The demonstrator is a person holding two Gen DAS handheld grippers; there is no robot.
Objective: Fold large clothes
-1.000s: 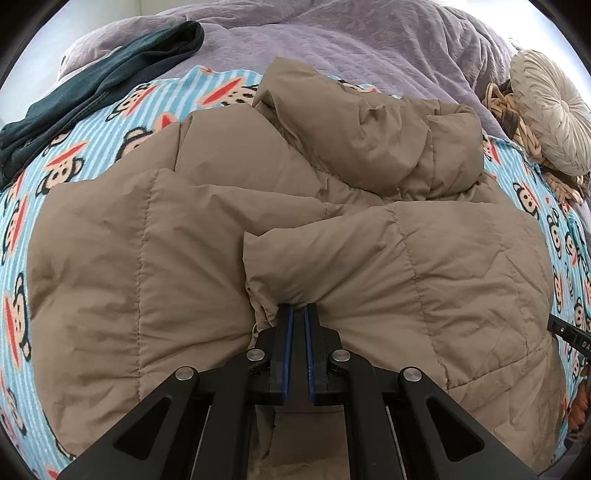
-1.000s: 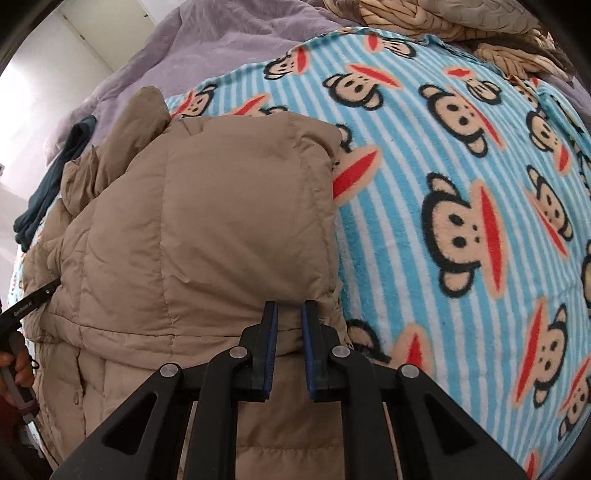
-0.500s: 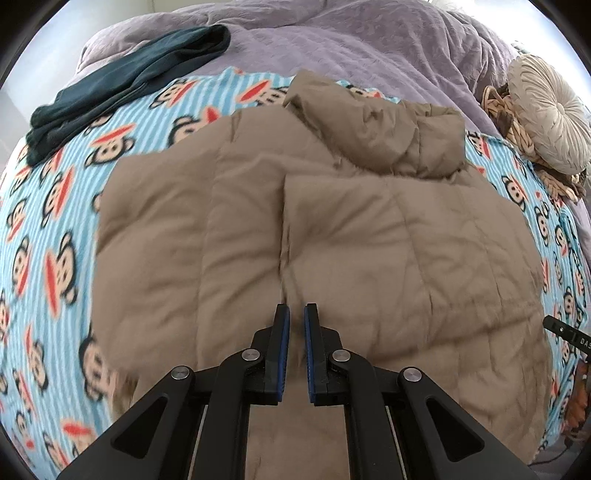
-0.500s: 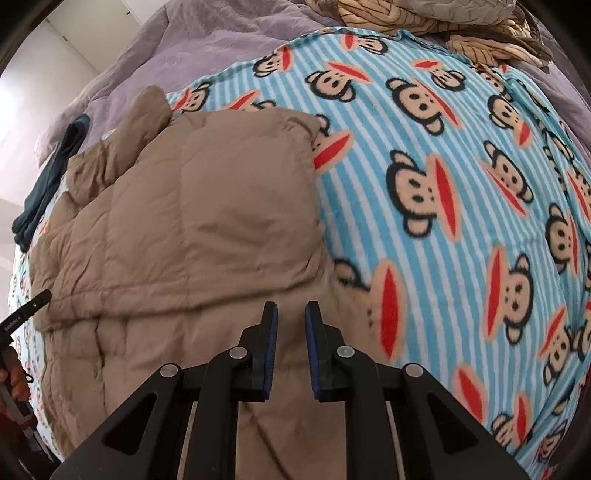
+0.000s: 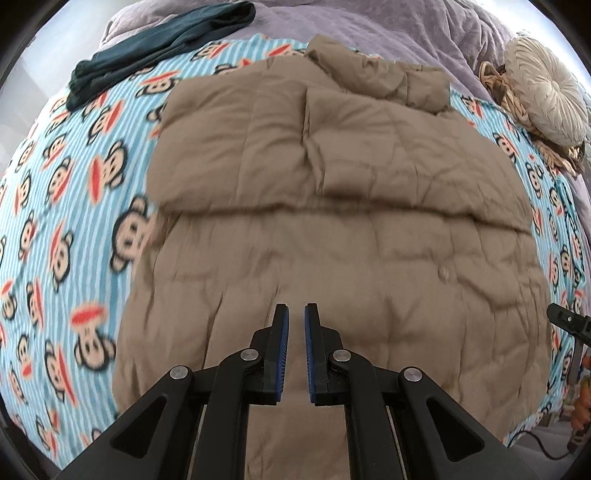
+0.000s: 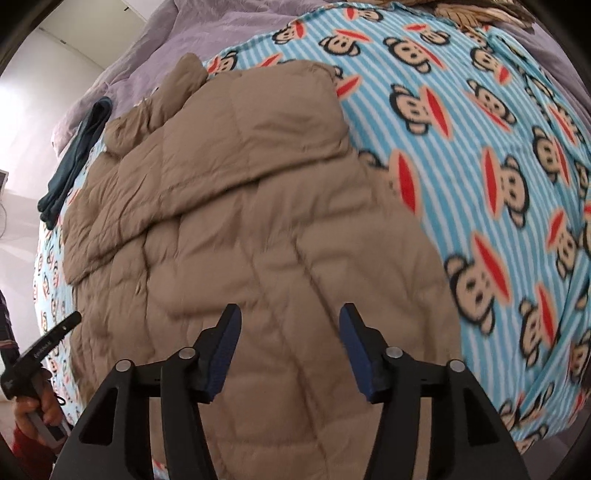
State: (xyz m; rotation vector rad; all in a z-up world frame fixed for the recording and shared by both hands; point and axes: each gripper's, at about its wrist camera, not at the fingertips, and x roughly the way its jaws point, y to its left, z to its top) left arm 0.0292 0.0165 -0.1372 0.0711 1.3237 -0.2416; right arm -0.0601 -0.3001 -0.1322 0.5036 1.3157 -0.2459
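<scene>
A large tan quilted puffer jacket (image 5: 332, 229) lies flat on the bed, its two sleeves folded in across the chest and its hood at the far end. It also shows in the right wrist view (image 6: 266, 236). My left gripper (image 5: 296, 314) hovers above the jacket's lower part with its jaws nearly together and nothing between them. My right gripper (image 6: 290, 317) hovers above the jacket's lower right part with its jaws wide apart and empty.
The jacket rests on a blue striped monkey-print blanket (image 5: 66, 206) over a purple bedspread (image 5: 369, 26). A dark teal garment (image 5: 155, 40) lies at the far left. A round cream cushion (image 5: 546, 96) and woven items sit far right.
Both grippers pulled back and up from the jacket. The right gripper opened wide. The jacket's lower half now lies spread out toward me.
</scene>
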